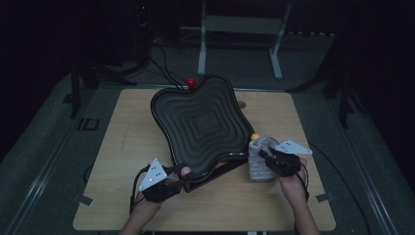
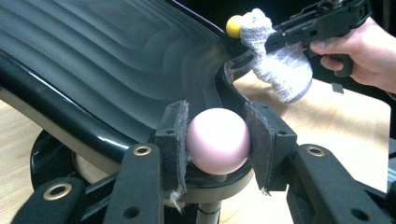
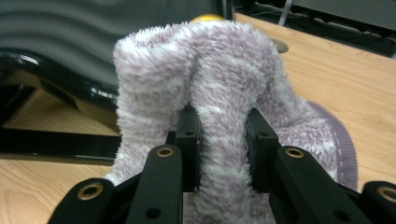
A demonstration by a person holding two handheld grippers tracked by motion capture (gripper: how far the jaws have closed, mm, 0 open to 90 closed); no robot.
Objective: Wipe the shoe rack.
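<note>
Wooden desk (image 1: 132, 147) is being worked over: pink smooth ball (image 2: 217, 140) is being gripped between left jaws at the black rippled tray (image 1: 200, 122), fuzzy lilac sock (image 3: 219, 93) is being pinched between right jaws; placing is judged pending.

high view: overhead, facing forward-down on whole table (image 1: 122, 147) | left gripper view: close, along jaws onto black tray (image 2: 116, 56) | right gripper view: close on fuzzy sock (image 3: 224, 93) | shared: tray, sock

The tray (image 2: 116, 56) looks like glossy black plastic, its face moulded in smooth ripples that catch the light. The pink ball (image 2: 217, 140) is smooth and matt. The sock (image 3: 219, 93) is fluffy cloth, lilac and white, with a deep fuzzy pile. The table (image 1: 132, 142) is pale wood with a smooth, dull finish. The pads (image 2: 175, 140) are black, rough and frayed at the edges.
</note>
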